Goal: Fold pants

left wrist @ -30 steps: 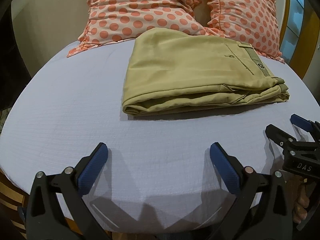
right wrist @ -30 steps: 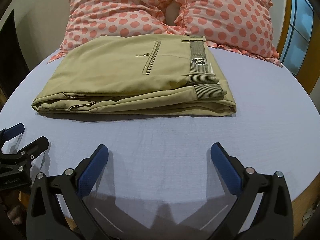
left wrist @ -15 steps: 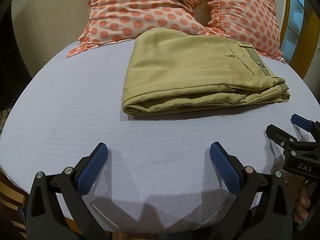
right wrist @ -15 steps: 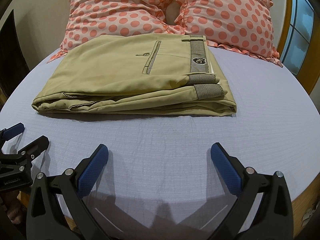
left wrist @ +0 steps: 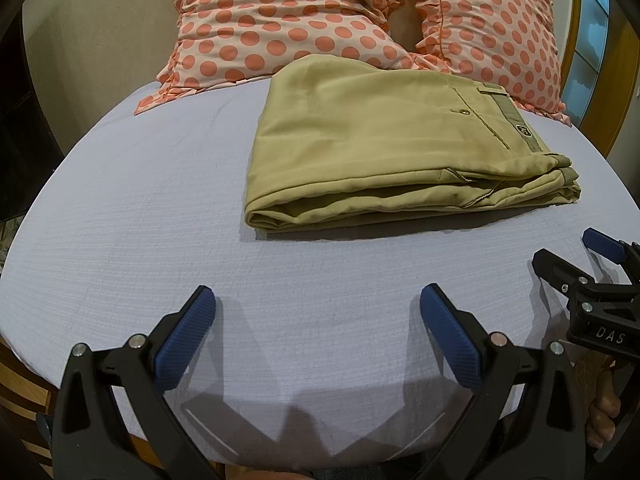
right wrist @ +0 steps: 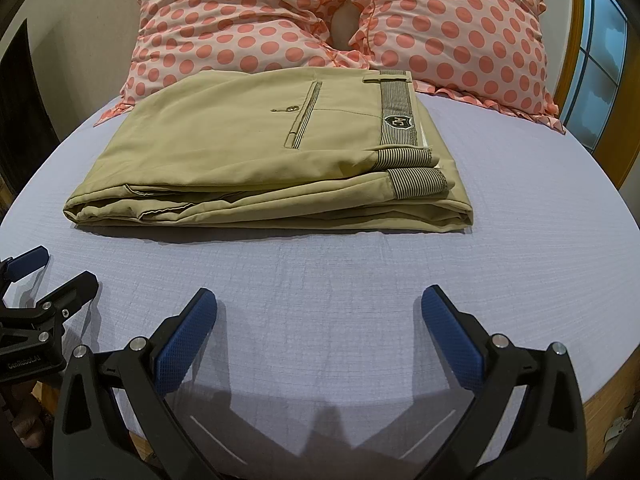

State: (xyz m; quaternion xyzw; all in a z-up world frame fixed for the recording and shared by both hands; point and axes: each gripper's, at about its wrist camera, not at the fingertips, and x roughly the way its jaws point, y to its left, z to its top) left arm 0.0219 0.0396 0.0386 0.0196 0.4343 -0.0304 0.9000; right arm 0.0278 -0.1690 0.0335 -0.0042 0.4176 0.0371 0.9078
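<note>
A pair of khaki cotton pants (right wrist: 248,152), folded into a thick flat rectangle, lies on a pale lavender bedsheet (right wrist: 340,280) toward the head of the bed, its far edge touching two pink pillows with coral polka dots (right wrist: 256,28). The bundle's long axis runs left to right across the bed, the striped waistband (right wrist: 398,110) and its badge pointing to the right end, the rounded fold to the left, and the layered edges facing the cameras. The left gripper (left wrist: 318,308) and right gripper (right wrist: 319,308) hover low over bare sheet near the bed's foot, well apart from the pants, each with its blue-padded fingers spread wide and holding nothing.
</note>
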